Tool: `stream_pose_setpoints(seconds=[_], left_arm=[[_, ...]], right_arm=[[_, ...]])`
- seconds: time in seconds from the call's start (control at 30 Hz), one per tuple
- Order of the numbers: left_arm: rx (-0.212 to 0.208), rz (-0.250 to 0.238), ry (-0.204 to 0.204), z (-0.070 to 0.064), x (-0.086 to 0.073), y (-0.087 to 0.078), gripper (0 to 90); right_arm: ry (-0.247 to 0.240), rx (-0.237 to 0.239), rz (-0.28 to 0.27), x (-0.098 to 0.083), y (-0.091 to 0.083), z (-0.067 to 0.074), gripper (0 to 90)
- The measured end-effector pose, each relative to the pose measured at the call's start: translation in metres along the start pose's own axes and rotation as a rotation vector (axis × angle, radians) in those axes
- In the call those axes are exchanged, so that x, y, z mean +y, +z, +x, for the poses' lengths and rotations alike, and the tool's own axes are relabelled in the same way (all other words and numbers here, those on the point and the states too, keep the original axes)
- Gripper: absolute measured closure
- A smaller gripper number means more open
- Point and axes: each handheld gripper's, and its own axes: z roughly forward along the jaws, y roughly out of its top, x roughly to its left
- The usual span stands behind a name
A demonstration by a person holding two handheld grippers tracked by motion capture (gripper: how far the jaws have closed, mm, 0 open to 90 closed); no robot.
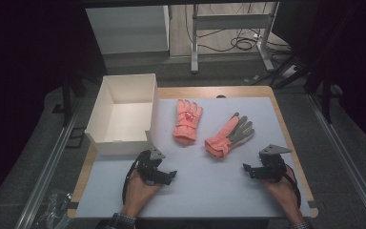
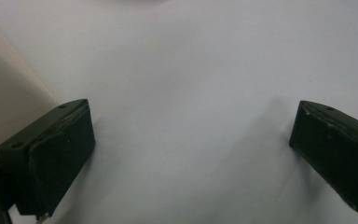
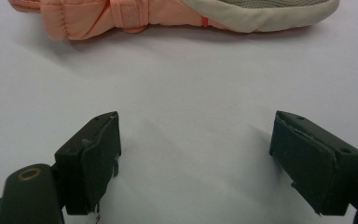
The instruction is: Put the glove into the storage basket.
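Gloves [image 1: 188, 121], two; box [image 1: 106, 137], one; grippers, two.

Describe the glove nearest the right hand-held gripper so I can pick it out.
Start at the white box on the table's left, then look right past the first glove. The next glove lies slanted, and unlike its all-orange neighbour it shows a grey palm.

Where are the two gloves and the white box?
Palm-down glove [image 1: 188, 121], high view, back of hand.
Grey-palmed glove [image 1: 228, 136], high view, on its middle.
White box [image 1: 124, 143], high view, near wall.
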Motion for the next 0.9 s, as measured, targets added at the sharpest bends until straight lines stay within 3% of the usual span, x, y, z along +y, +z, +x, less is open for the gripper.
stream_pose_setpoints(seconds=[0.23,0.6,0.9], left_arm=[[0.000,0.004,0.005,0.000,0.000,0.000,0.0],[0.000,0.004,0.005,0.000,0.000,0.000,0.0],[0.000,0.004,0.004,0.000,0.000,0.000,0.0]], right_arm=[[0.000,-0.005,0.001,0.000,0.000,0.001,16.8],[0.043,0.013,-0.018,0.009,-0.004,0.004,16.9],[0.025,0.003,-0.034,0.023,-0.006,0.003,17.1]])
